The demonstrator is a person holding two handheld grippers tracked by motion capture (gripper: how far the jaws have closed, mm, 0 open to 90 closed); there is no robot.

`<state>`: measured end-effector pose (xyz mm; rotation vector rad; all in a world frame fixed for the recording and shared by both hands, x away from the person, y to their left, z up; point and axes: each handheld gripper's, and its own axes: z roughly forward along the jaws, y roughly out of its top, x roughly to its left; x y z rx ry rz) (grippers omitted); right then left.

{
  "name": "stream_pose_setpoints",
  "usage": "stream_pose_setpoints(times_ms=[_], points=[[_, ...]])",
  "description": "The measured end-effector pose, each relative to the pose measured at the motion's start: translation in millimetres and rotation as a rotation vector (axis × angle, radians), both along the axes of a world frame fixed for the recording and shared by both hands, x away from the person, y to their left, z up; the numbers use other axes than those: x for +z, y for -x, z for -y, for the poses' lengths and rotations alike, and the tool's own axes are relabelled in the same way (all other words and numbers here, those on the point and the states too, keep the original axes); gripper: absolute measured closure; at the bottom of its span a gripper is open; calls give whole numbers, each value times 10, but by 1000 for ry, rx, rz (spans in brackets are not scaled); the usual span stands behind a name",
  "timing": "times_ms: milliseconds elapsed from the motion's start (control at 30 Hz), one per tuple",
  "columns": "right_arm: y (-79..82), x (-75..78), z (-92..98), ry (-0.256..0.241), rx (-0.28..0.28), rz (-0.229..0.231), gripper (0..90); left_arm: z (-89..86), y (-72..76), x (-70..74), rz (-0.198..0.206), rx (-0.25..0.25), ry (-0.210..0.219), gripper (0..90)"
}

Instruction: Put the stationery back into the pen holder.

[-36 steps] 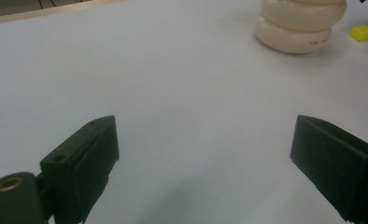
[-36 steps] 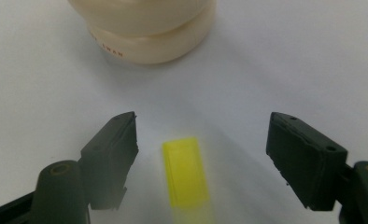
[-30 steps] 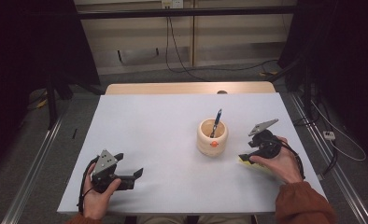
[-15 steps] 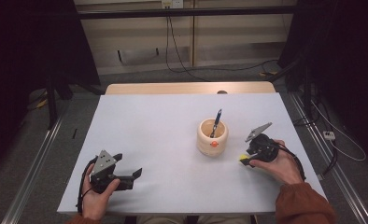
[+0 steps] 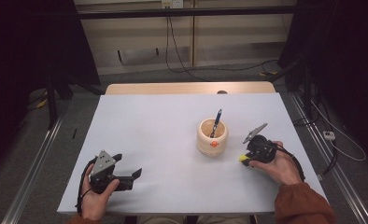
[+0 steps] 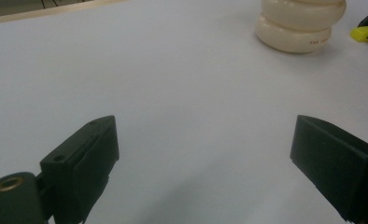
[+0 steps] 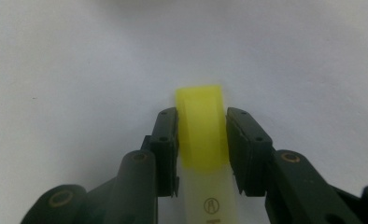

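1. The right tool [image 5: 245, 157] sits in the lower right of the high view, held by the person's right hand [image 5: 278, 165] low over the white bench [image 5: 159, 126].
2. In the right gripper view its two black jaws stand on either side of a yellow-capped marker [image 7: 201, 128], pressed against the yellow cap so that they are clamped on it.
3. The yellow cap points up the frame, away from the camera, and the paler barrel, with a small printed mark, runs down between the jaws toward the bottom edge.
4. In the high view the yellow end of the marker [image 5: 244, 158] shows at the tip of the right tool, just right of and slightly below a cream wooden cup [image 5: 213, 136] that stands near the centre right of the bench.
5. A blue pen [image 5: 216, 122] stands tilted in the cup.
6. The left tool [image 5: 126, 177] lies at the lower left of the high view, gripped by the left hand [image 5: 95, 196], well apart from the cup.
7. In the left gripper view its jaws stand wide apart over bare bench with nothing between them.
8. The cup [image 6: 301, 23] appears at the upper right of that view, with the yellow marker end [image 6: 365, 32] just beside it at the right edge.
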<state>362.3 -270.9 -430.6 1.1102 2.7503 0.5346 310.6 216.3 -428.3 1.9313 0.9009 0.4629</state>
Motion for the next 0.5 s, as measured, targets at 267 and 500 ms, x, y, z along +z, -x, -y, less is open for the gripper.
stream_pose_setpoints(times_ms=[267, 500], points=[[6, 1, 12, -18, -14, 3, 676, -2, 8, 1, -5, 0, -4, 78], [-3, 22, 34, -44, -29, 26, 676, -8, 22, 4, -5, 6, -4, 78]])
